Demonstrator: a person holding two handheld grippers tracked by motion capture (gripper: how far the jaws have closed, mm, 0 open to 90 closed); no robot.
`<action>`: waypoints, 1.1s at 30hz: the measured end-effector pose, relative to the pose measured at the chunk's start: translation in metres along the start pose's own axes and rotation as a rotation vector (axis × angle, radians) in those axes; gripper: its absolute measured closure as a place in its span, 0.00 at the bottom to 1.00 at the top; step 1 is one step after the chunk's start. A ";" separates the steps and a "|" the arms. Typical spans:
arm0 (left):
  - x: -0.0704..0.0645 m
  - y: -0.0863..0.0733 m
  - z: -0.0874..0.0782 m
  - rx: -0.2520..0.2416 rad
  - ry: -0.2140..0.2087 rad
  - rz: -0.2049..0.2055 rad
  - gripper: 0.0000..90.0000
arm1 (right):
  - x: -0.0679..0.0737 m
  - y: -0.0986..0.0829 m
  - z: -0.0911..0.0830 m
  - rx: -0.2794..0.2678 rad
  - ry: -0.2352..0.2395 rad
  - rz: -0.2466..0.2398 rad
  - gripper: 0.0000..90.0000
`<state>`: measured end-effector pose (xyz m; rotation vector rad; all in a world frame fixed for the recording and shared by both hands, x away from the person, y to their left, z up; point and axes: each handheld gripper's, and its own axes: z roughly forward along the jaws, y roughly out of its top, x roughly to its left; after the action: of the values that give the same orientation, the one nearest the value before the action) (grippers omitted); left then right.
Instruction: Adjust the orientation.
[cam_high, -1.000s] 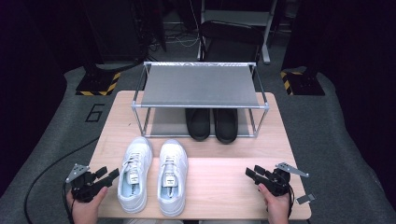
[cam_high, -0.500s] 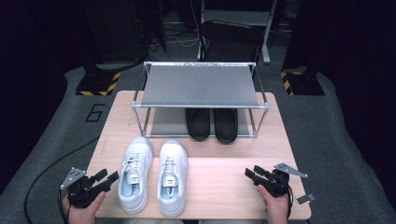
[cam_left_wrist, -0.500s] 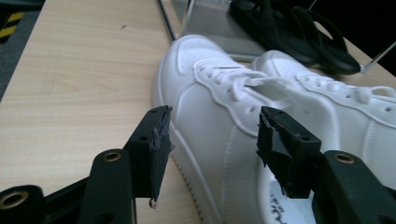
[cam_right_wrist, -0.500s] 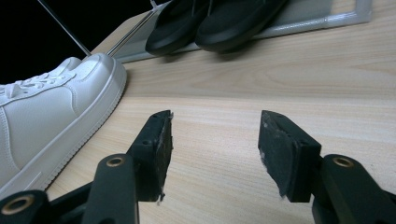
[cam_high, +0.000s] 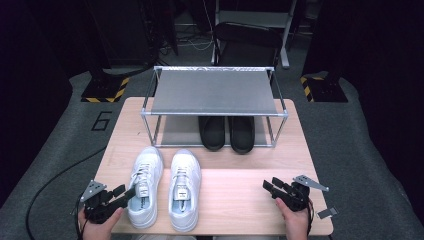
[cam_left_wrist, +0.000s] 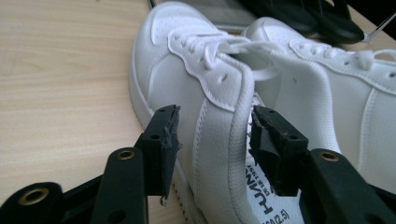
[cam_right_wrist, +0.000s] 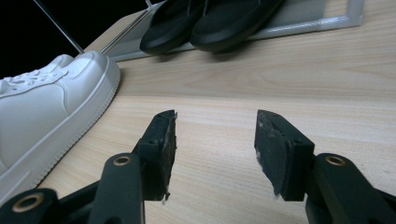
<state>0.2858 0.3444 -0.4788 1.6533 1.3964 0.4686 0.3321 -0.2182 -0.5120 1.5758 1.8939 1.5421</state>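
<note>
Straddling the left white sneaker's (cam_left_wrist: 205, 107) heel collar, left tongs (cam_left_wrist: 212, 135) gape unclosed; its twin (cam_high: 184, 187) crowds alongside. Right tongs (cam_right_wrist: 215, 140) gape over bare tabletop (cam_high: 235, 195). Black slippers (cam_high: 227, 132) sit beyond, under the rack (cam_high: 212, 92).

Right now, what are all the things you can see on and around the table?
sneakers: two, white, side by side at the table's front left.
sandals: two, black, under the rack on its lower shelf.
shoe rack: one, silver-grey metal, at the back of the table.
table: one, light wood, under everything.
chair: one, black, behind the table.
left gripper: one, black, open jaws either side of the left sneaker's collar.
right gripper: one, black, open over bare table.
hands: two, holding the grippers at the front edge.
</note>
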 end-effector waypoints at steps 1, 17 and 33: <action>0.000 0.000 0.001 0.024 0.000 0.004 0.60 | 0.000 0.000 0.000 0.006 -0.001 0.002 0.54; -0.007 0.003 0.010 0.006 0.075 0.076 0.82 | 0.002 -0.001 0.004 0.031 0.035 0.014 0.54; 0.002 0.009 0.016 0.077 -0.006 -0.024 0.67 | -0.002 -0.003 0.004 0.017 0.051 0.059 0.52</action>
<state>0.3038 0.3400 -0.4810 1.6960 1.4444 0.4003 0.3342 -0.2173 -0.5166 1.6281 1.9084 1.6090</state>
